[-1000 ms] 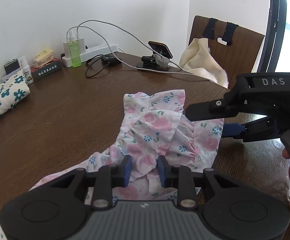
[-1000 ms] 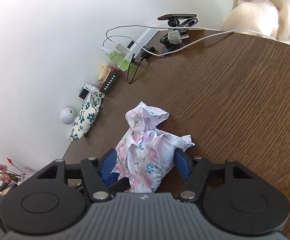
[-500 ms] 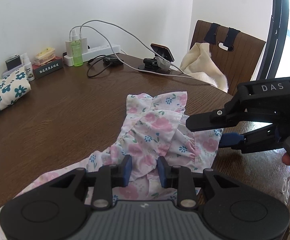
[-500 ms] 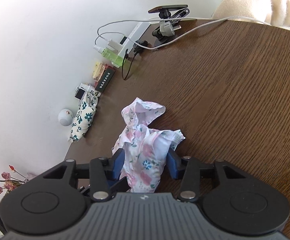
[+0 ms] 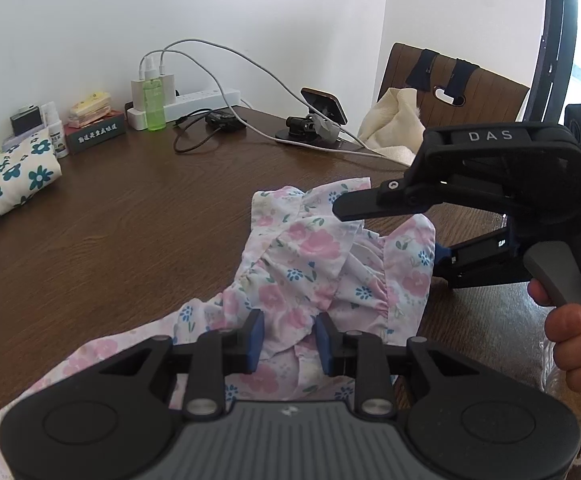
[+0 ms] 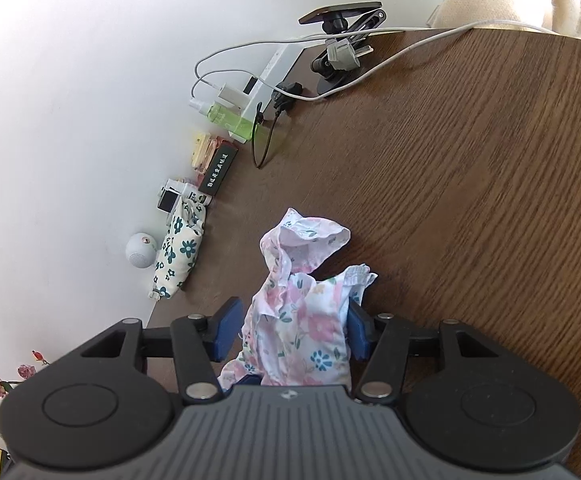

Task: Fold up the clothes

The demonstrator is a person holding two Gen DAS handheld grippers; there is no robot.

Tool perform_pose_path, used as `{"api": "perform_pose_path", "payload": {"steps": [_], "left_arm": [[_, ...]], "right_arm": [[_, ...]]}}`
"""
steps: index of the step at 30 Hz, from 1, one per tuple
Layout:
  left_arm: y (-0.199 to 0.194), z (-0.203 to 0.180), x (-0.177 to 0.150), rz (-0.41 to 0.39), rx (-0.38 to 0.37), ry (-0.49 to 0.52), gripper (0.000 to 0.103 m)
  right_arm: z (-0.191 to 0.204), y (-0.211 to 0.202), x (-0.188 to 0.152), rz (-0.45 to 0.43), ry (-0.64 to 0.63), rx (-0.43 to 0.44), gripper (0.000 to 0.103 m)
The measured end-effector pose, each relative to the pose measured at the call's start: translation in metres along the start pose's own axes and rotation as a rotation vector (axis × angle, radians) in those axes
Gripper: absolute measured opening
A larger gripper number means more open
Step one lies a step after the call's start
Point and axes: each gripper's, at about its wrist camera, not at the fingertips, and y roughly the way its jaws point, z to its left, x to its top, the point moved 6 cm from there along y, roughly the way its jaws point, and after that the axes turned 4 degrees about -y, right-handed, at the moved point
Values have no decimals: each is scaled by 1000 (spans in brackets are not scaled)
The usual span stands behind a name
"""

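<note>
Comparing with a second ago, we see the right tool (image 6: 292, 334) narrower: its blue pads stood wide on either side of the floral garment (image 5: 322, 264), and now they sit much closer, with the cloth bunched up and filling the gap between them. The garment's far flap stands more crumpled and raised in the right wrist view than it did. In the left wrist view the right tool (image 5: 386, 232) sits higher in the picture and nearer our camera than before, its upper finger over the garment's top edge and its lower finger against the cloth's right side.

Our left tool (image 5: 289, 338) looks as it did: its two blue pads are partly closed on a fold of the pink-and-blue cloth near its lower middle, the fabric pinched between them. The right tool holds the garment's right-hand part in the same way, one pad touching the cloth; whether the other pad touches we cannot tell.

The garment lies on the brown bench (image 5: 130, 232), near its front edge, part of it trailing toward the lower left beneath our left tool. A hand (image 5: 574, 332) grips the right tool's handle.
</note>
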Motion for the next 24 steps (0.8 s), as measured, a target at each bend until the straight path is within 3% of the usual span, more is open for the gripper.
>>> {"api": "perform_pose_path", "payload": {"steps": [1,3,5,8,10,13,16,20,24], "left_arm": [[0,0,0,-1,-1,-1,26],[0,0,0,-2,-1,-1,26],[0,1,0,-4,-3,-7,26],[-4,4,1,-10,-16,-44,26],[-20,11,3,-52,-32,-95,26],[-58,27,4,-131,-21,-147,27],[-96,56,-7,-153,48,-215,27],[-132,87,-30,-160,147,-276,26],[-154,99,-49,-170,169,-309,26]], "right_arm": [[0,2,0,1,4,4,50],[-2,3,0,-6,9,-3,26],[-6,2,-1,-18,16,-10,13],[-3,-3,-1,-52,-31,-14,8],[11,-8,-2,-87,-147,-32,7],[44,-16,-7,-132,-411,-70,7],[83,-21,-21,-146,-686,-88,7],[134,-13,-61,-115,-1066,-90,7],[165,7,-118,-28,-1392,-88,7]]}}
